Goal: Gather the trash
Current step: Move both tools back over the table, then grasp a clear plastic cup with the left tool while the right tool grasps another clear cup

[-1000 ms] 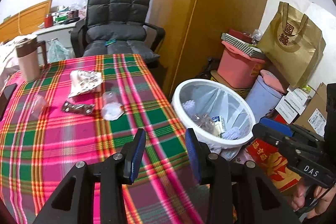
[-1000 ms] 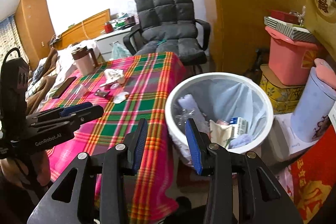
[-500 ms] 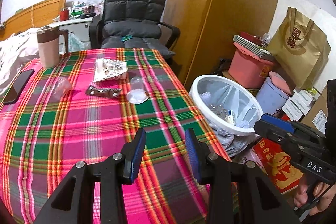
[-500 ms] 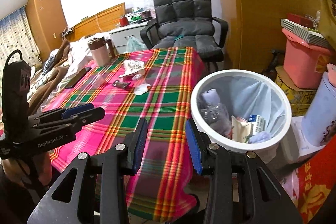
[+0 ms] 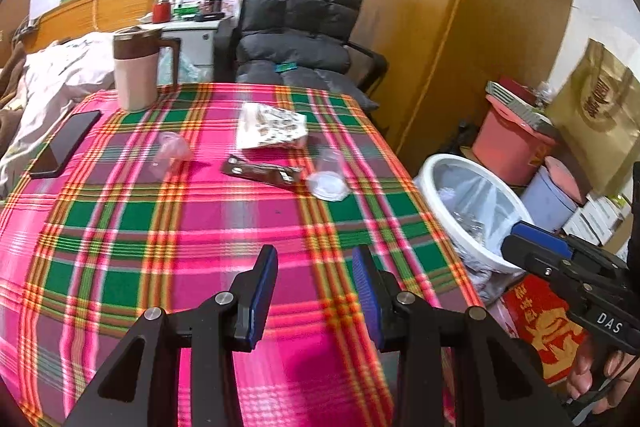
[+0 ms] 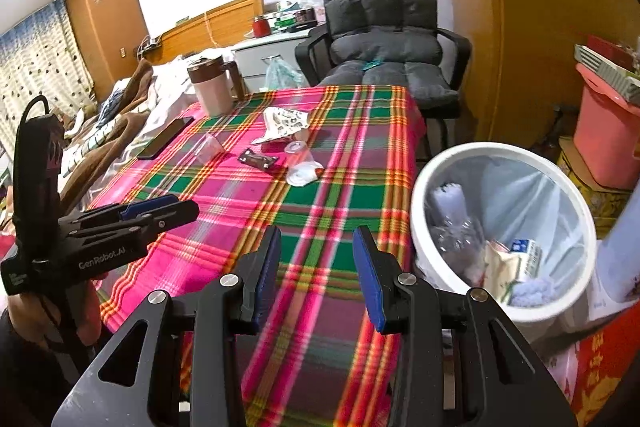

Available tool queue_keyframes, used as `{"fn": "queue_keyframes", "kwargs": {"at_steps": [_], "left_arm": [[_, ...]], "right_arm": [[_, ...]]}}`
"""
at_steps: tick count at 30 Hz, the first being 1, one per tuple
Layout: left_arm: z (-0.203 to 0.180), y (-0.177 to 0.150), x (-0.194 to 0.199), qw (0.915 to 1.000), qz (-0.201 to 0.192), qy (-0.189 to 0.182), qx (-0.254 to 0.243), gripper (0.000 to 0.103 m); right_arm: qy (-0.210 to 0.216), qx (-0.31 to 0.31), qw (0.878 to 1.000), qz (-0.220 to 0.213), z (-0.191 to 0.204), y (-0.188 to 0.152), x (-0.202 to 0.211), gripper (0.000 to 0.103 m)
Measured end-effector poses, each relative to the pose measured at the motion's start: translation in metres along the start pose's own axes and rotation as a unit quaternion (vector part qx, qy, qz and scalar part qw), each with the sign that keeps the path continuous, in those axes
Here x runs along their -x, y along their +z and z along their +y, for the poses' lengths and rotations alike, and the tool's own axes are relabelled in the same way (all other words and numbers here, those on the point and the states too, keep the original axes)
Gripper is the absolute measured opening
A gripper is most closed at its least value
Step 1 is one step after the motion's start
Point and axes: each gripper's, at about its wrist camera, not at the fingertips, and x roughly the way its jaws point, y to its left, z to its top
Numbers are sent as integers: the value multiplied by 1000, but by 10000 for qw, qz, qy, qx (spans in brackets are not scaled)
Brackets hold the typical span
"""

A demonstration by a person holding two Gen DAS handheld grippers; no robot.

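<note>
Both the left tool point(image 5: 315, 285) and the right tool point(image 6: 316, 267) hang with jaws wide apart and empty over the near edge of the counter point(image 5: 120, 227) in its pink-and-green plaid cloth. The trash lies well ahead at the far middle: a clear plastic cup with a white lid point(image 5: 328, 179), a dark flat wrapper point(image 5: 260, 171), a crumpled printed white bag point(image 5: 272, 125) and a second clear cup point(image 5: 172, 151). A good next move would reach for the nearest cup, close gently on its thin wall, then carry it to the white round bin with a plastic liner point(image 6: 500, 223) just right of the counter.

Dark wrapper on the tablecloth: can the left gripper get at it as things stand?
Probably yes: the left gripper is open and empty, only bare tablecloth lies between it and the dark wrapper.
</note>
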Motion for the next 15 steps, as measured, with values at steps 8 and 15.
{"fn": "queue_keyframes", "kwargs": {"at_steps": [8, 15], "left_arm": [[45, 22, -15, 9988, -30, 459, 168, 39], [83, 41, -33, 9968, 9, 778, 153, 39]], "right_arm": [[128, 211, 9996, 152, 14, 20, -28, 40], [177, 223, 9992, 280, 19, 30, -52, 40]]}}
